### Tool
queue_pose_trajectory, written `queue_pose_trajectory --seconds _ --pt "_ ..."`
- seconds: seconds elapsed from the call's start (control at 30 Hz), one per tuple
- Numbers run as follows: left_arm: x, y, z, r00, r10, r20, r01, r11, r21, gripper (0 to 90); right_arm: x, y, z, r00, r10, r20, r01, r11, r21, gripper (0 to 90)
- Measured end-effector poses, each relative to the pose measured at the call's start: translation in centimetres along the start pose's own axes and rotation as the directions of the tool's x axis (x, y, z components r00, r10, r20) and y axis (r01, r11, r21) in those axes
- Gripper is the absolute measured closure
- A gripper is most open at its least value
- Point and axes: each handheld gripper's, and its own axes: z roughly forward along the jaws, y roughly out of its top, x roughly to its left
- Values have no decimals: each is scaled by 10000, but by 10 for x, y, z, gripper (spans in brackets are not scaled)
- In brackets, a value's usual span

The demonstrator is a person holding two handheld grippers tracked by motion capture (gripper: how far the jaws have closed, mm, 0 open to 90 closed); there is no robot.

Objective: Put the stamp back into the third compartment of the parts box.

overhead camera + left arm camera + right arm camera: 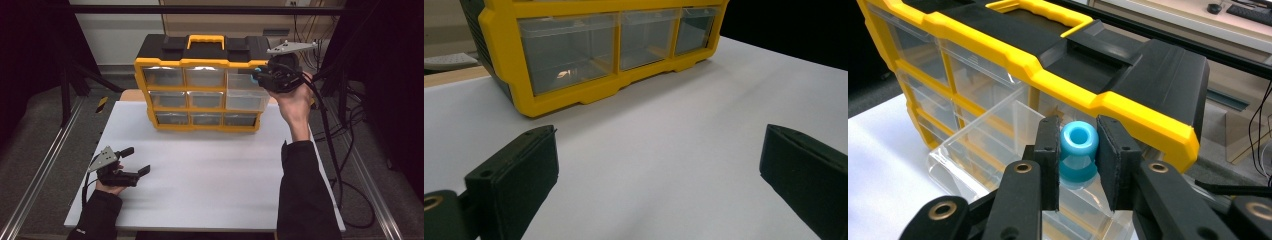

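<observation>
The right gripper [1077, 165] squeezes a small blue spool [1078, 154] over the open drawer [998, 135], at 2 o'clock on the table [200, 170]. The spool looks light, hard and smooth, so hold its thin middle. The left gripper [136, 161] rests wide open, holding nothing.

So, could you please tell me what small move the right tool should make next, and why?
Probably lower a little and open: the right tool holds the blue spool directly above the pulled-out clear drawer of the yellow organizer, so release should drop it inside.
</observation>
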Motion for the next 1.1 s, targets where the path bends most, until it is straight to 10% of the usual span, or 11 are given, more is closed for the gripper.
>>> queue_pose_trajectory --seconds 1.1 --pt "0 0 0 10000 20 -14 -20 10000 15 21 -2 -15 12 9999 107 40 -110 9974 710 726"
